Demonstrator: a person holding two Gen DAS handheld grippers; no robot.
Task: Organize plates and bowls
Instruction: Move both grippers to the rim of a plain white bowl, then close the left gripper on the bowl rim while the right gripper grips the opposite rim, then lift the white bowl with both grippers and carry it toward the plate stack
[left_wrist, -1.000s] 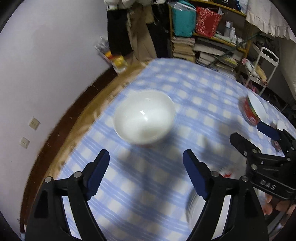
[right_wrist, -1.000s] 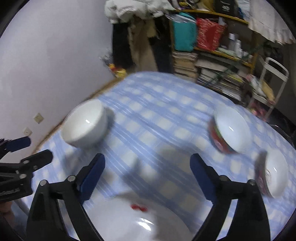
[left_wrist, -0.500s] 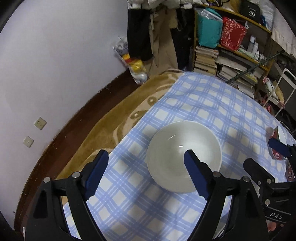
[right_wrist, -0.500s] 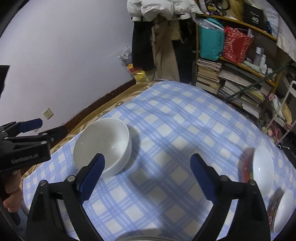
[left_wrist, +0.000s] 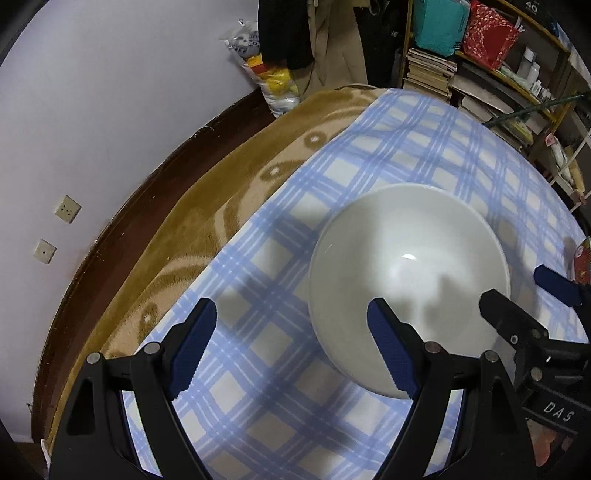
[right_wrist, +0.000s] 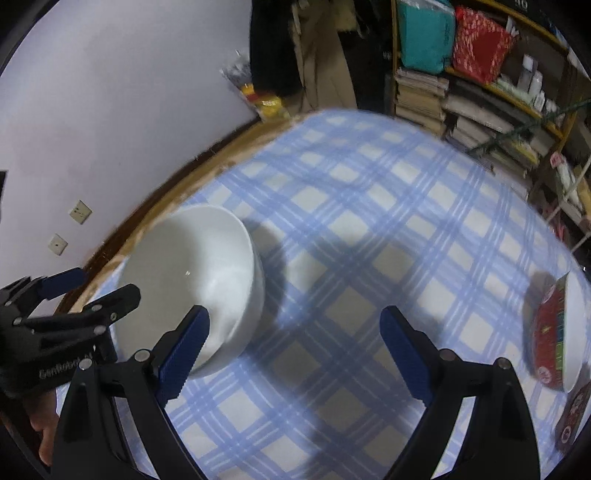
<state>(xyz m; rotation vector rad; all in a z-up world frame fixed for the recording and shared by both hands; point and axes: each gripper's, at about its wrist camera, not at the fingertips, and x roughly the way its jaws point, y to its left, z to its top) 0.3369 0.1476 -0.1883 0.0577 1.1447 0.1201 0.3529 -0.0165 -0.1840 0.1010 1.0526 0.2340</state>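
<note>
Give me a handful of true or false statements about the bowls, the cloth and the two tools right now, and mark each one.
1. The white bowl is empty. True.
2. The left tool is shut on the white bowl. False: its jaws stand open, with only one finger over the rim.
3. The cloth is blue checked. True.
4. The right tool grips the red bowl. False: it is open and the red bowl sits apart, at the right edge.
5. The white bowl lies upside down. False: it sits upright.
</note>
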